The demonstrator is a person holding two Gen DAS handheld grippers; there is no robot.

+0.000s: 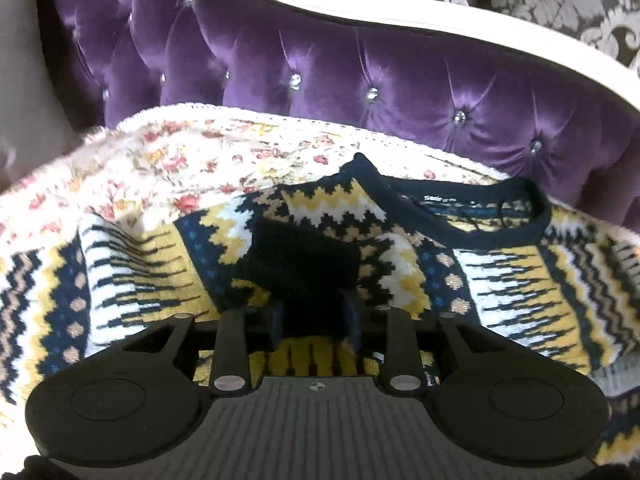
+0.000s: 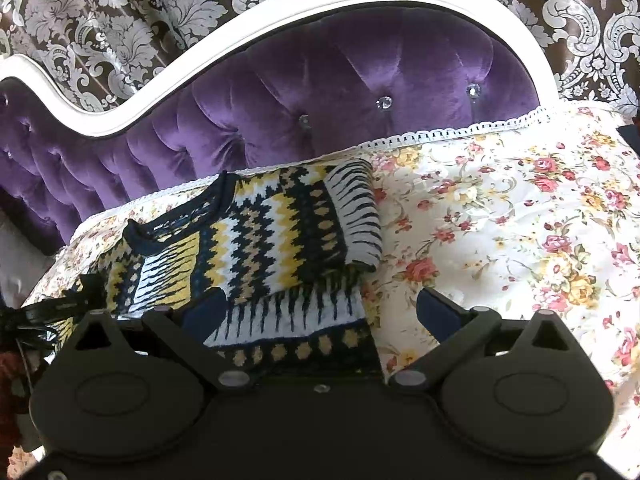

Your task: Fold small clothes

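A small knitted sweater (image 1: 500, 280) with navy, yellow and white zigzag bands lies on a floral bedspread (image 1: 180, 168), its navy neckline toward the headboard. My left gripper (image 1: 316, 312) is shut on the sweater's dark cuff (image 1: 300, 264), holding the sleeve over the body. In the right wrist view the sweater (image 2: 260, 248) lies left of centre with its right sleeve folded in over the body. My right gripper (image 2: 320, 312) is open and empty, low over the sweater's lower right edge, its left finger (image 2: 208, 308) over the knit and its right finger (image 2: 436, 312) over the bedspread.
A purple tufted headboard (image 2: 360, 92) with a white frame (image 2: 224, 44) stands behind the bed. Patterned brown and silver curtains (image 2: 120, 20) hang beyond it. The floral bedspread (image 2: 520, 220) stretches to the right of the sweater.
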